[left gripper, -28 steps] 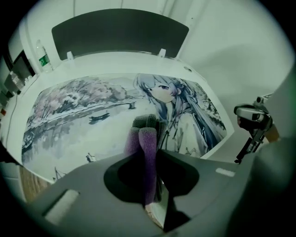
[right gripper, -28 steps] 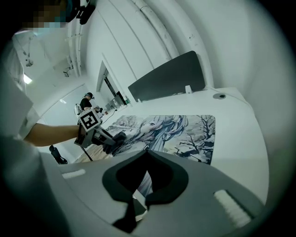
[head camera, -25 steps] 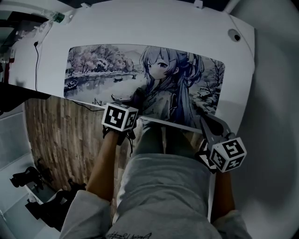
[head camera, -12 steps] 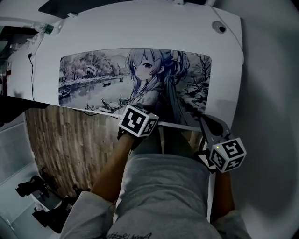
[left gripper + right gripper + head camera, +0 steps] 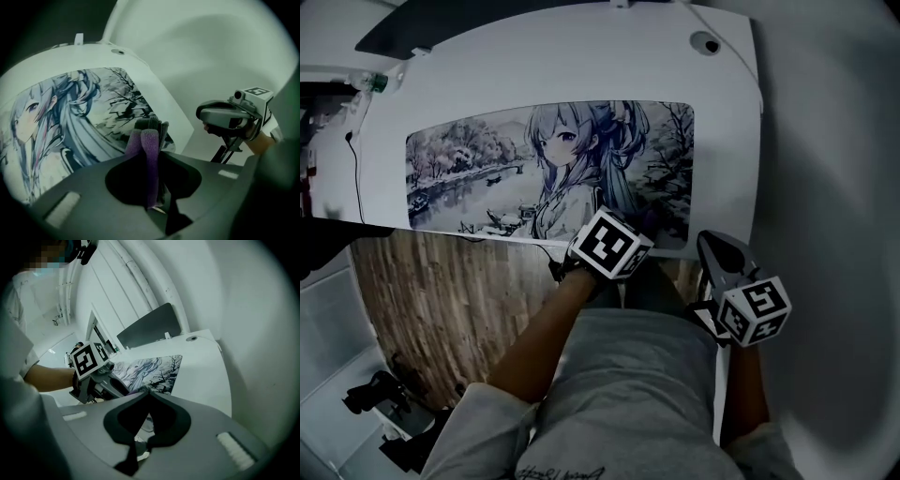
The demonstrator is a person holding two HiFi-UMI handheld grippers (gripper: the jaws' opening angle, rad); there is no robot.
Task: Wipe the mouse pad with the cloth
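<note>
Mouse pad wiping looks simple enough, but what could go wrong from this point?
The cloth, pinched in the left tool, sits at the mouse pad's near right edge. A stroke there could catch that edge and lift or drag the pad. The right tool hangs shut off to the right, not touching the pad, so nothing pins it down. The cloth might also slip from that narrow pinch.

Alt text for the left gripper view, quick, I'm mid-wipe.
The left tongs are shut on a purple cloth over the right end of the illustrated mouse pad on a white desk. The right tongs hang at right, beyond the desk edge.
</note>
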